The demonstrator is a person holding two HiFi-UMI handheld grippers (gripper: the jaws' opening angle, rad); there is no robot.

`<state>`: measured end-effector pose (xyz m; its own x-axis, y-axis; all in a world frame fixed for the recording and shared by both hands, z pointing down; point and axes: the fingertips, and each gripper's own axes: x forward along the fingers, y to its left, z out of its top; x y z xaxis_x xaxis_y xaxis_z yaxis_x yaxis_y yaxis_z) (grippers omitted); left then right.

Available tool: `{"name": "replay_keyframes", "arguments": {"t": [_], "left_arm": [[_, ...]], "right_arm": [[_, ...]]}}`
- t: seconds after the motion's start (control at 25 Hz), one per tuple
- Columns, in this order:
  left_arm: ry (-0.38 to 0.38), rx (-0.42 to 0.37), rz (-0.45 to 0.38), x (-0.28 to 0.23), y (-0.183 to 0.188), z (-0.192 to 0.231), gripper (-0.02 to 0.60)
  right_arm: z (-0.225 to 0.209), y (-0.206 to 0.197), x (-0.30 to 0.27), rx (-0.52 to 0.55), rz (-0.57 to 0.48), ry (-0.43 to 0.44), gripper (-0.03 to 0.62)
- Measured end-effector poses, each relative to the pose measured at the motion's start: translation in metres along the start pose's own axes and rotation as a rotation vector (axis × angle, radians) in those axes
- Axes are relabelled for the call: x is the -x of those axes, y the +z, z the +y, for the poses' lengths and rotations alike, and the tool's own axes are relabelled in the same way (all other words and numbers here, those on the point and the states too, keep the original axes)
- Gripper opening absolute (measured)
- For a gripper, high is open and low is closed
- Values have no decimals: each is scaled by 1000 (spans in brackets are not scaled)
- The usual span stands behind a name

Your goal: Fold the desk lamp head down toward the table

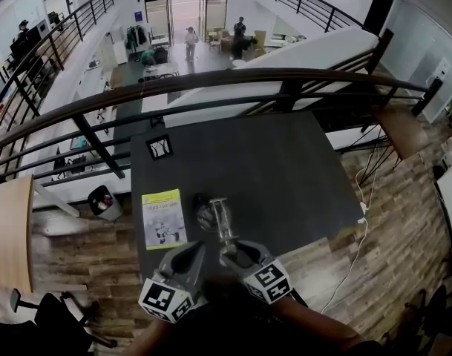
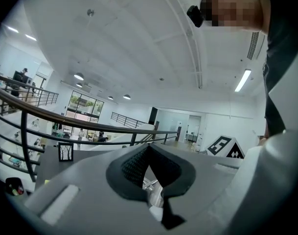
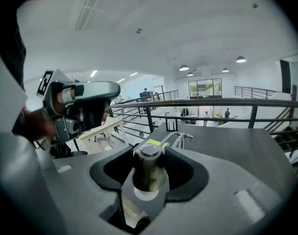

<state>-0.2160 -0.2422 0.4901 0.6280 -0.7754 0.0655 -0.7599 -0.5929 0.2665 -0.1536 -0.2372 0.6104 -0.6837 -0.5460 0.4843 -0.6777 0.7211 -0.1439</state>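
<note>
The desk lamp stands near the front of the dark table (image 1: 285, 169). Its round base (image 1: 205, 215) is at the left, and its chrome arm (image 1: 222, 217) slants toward me. In the right gripper view the dark cylindrical lamp head (image 3: 149, 168) sits upright between the jaws, and the arm (image 3: 174, 138) runs on beyond it. My right gripper (image 1: 231, 252) (image 3: 149, 153) is shut on the lamp head, with the jaws wide against its sides. My left gripper (image 1: 194, 248) (image 2: 149, 148) hovers just left of the lamp with its tips together and nothing between them. Chrome lamp parts show behind it.
A yellow-green booklet (image 1: 163, 218) lies left of the lamp. A small framed picture (image 1: 159, 146) stands at the table's far left corner. A dark railing (image 1: 211, 80) runs behind the table above a lower floor. A white cable (image 1: 357, 228) hangs off the right edge.
</note>
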Motion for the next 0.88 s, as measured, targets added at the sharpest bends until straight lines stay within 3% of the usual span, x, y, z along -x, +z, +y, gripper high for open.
{"name": "replay_keyframes", "arguments": {"t": [0.4, 0.88], "left_arm": [[-5, 10, 15, 3, -10, 6, 2], [8, 16, 40, 8, -18, 13, 2]], "right_arm": [[4, -67, -33, 48, 168, -3, 202], [-11, -124, -82, 159, 283, -36, 202]]}}
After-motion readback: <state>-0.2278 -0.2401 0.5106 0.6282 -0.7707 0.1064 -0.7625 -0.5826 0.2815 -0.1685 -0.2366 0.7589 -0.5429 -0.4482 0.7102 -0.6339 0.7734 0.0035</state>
